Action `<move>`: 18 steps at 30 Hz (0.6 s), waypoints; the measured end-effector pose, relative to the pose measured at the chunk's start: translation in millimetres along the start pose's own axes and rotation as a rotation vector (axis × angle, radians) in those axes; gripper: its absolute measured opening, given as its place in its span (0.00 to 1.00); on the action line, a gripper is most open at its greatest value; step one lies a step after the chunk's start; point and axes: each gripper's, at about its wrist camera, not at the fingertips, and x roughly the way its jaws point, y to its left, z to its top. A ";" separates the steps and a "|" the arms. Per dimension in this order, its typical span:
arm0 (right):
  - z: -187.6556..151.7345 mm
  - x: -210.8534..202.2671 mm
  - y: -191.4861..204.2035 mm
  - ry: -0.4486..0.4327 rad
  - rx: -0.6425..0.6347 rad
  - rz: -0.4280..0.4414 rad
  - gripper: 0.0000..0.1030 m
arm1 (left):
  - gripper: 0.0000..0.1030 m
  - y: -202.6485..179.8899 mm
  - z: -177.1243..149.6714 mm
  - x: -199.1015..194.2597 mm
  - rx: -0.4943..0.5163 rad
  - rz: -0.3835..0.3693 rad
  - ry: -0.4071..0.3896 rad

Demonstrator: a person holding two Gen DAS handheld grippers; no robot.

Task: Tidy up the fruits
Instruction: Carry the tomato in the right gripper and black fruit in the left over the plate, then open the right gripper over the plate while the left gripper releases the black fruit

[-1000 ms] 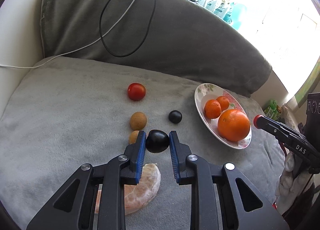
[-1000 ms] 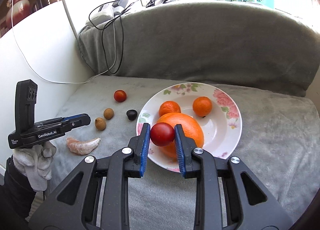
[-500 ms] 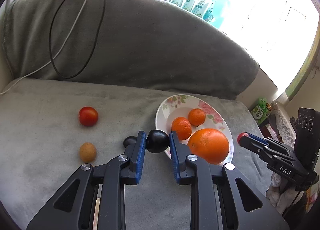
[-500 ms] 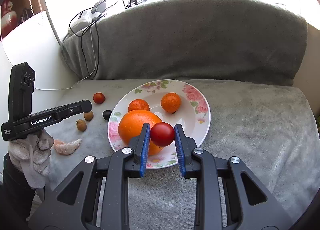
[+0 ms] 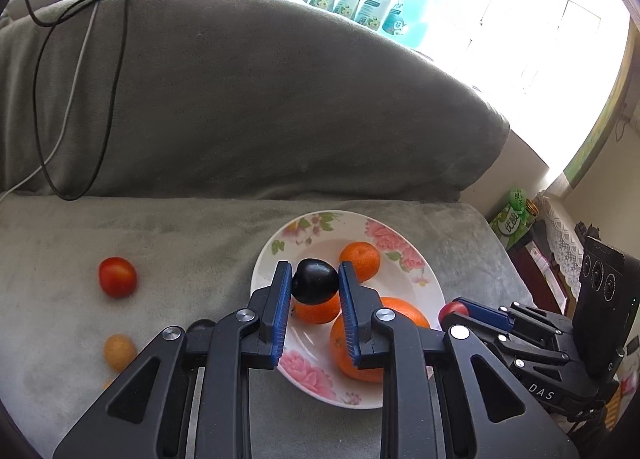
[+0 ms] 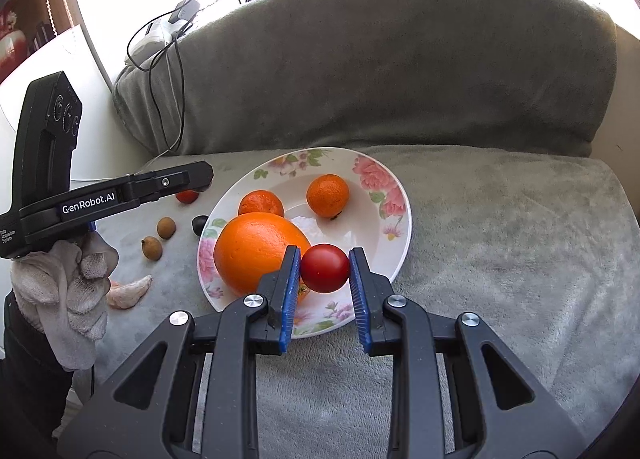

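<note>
Carrying two fruits to the plate

left gripper (image 5: 312,285) clenched on dark plum (image 5: 315,281) over floral plate (image 6: 394,183); right gripper (image 6: 325,269) clamps red tomato (image 6: 324,268) above plate's near rim beside big orange (image 6: 256,249); next: lower, release both without rolling; loose fruits remain on sofa

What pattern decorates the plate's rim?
Pink flowers with green leaves on the white plate; clearest in the right wrist view.

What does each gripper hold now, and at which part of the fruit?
Left gripper clamps the dark plum across its two sides. Right gripper clamps the red tomato across its sides, above the plate.
</note>
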 end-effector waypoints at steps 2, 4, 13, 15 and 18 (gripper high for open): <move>-0.2 1.4 0.1 0.002 0.000 0.004 0.25 | 0.21 -2.0 2.1 3.5 -0.001 -0.003 0.002; -0.2 2.4 -0.1 0.003 -0.001 0.007 0.25 | 0.21 -4.3 3.5 7.0 0.001 -0.007 0.009; -0.3 5.8 -0.8 0.004 -0.008 0.019 0.25 | 0.23 -16.3 8.3 15.9 0.019 -0.015 0.021; -0.2 5.8 -0.4 0.002 -0.011 0.020 0.25 | 0.33 -17.5 9.3 15.7 0.021 -0.016 0.017; -0.1 5.8 0.2 0.003 -0.015 0.017 0.25 | 0.39 -17.6 10.2 14.3 0.018 -0.022 0.015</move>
